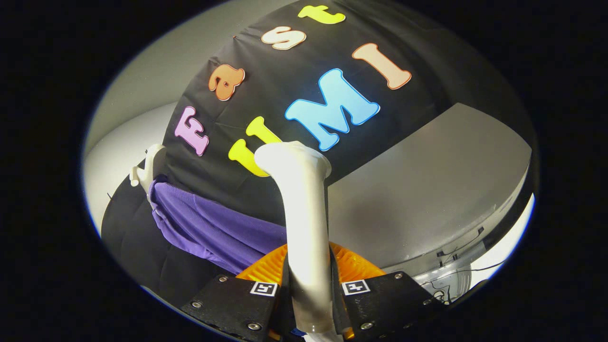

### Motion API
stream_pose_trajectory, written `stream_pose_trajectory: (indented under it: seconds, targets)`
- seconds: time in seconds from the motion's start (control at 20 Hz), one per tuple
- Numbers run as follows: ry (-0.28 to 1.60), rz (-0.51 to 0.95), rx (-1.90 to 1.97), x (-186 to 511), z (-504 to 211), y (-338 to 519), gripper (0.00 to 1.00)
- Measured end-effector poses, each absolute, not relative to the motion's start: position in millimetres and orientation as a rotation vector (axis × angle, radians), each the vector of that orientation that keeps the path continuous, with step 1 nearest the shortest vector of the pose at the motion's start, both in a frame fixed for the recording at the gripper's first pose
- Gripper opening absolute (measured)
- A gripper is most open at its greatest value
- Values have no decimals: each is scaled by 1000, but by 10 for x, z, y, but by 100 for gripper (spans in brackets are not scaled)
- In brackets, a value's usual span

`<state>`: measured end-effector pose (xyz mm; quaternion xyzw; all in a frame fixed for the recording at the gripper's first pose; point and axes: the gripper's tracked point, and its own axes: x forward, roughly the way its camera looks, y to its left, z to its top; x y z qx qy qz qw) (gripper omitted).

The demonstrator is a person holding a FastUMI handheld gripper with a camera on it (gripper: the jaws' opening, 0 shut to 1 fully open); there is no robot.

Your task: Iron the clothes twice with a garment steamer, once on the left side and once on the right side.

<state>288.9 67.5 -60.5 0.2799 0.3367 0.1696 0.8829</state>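
Black booth cloth and a grey panel back the scene, with pale wall off to the left.

Nearest: gripper, both fingers pressed against the handle of the garment steamer, one on each side. Handle sits squarely between them; grip is closed on it.

Steamer: white, smooth, glossy plastic. Handle is a rounded column that rises from between the fingers and leans slightly left as it goes away. At the far end it flares into a wider head bent toward the left. An orange ribbed part shows behind the handle's base, just beyond the fingertips on both sides.

Beyond and left of the fingers: purple garment, soft folds, hanging against the black cloth. Steamer head is ahead of the garment's right part; contact cannot be told.

Farther left: white hanger at the garment's top.

Far right, low: thin black cables on the grey surface.
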Motion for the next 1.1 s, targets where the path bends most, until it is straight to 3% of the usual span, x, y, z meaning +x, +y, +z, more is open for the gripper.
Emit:
stream_pose_trajectory:
  seconds: [0.6,1.1]
  targets:
    - [532,417,493,1842,28,1531,35]
    - [451,454,296,1653,169,2522,35]
